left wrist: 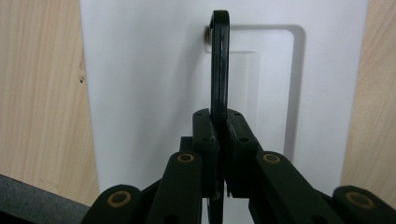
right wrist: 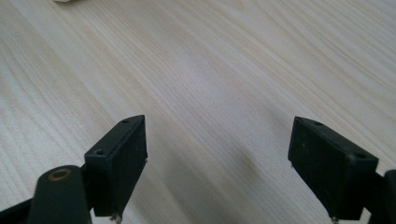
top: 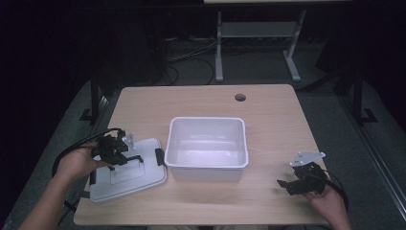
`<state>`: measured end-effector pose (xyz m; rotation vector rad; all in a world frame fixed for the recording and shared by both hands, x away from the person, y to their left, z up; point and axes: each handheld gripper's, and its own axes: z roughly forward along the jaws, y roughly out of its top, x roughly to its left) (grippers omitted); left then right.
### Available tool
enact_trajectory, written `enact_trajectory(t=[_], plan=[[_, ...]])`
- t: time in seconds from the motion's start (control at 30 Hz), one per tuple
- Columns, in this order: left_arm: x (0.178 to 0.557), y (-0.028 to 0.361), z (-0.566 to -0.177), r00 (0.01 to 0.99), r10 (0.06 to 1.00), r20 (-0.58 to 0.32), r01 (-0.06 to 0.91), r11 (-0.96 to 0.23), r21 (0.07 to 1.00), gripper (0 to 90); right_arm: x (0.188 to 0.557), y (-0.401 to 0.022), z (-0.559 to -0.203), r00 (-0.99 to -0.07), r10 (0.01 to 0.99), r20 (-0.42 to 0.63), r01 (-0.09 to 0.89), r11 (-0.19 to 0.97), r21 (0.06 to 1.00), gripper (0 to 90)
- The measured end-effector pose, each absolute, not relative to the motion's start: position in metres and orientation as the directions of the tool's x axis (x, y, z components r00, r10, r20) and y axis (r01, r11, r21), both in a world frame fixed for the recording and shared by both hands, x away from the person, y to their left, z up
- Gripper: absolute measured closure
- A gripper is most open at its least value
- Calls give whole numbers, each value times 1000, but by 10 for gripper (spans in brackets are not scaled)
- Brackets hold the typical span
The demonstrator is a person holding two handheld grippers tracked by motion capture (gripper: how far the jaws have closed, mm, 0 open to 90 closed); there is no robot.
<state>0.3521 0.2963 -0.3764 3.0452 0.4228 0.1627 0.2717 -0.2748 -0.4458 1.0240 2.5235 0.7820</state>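
A white plastic lid (top: 119,184) lies flat on the wooden table (top: 268,120) at the left. Its thin black handle (top: 137,158) stands up from the middle. My left gripper (top: 125,157) is shut on that handle; in the left gripper view the jaws pinch the black handle (left wrist: 219,60) over the white lid (left wrist: 140,93), with my left gripper (left wrist: 219,126) closed tight. An open white bin (top: 207,119) stands beside the lid at the table's centre. My right gripper (top: 286,184) rests low over the table at the right, open, and my right gripper (right wrist: 217,158) has bare wood between its jaws.
A black latch (top: 159,156) sits on the lid's edge next to the bin. A round cable hole (top: 240,97) lies near the table's far edge. Behind the table, desk legs (top: 219,48) and cables are on the dark floor.
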Motion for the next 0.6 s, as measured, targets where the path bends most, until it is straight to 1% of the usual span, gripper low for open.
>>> enact_trajectory(t=[0.23,0.33,0.6], plan=[[352,297,-374,959,267,94,260,-963,74,847,272,-275,-446,-697,713,-78,543,596,591,191],[351,298,-371,959,270,90,262,-961,89,847,272,-275,-446,-698,712,-75,545,596,590,191],[348,298,-361,962,254,97,248,-966,71,848,272,-274,-446,-701,709,-78,540,599,591,191]])
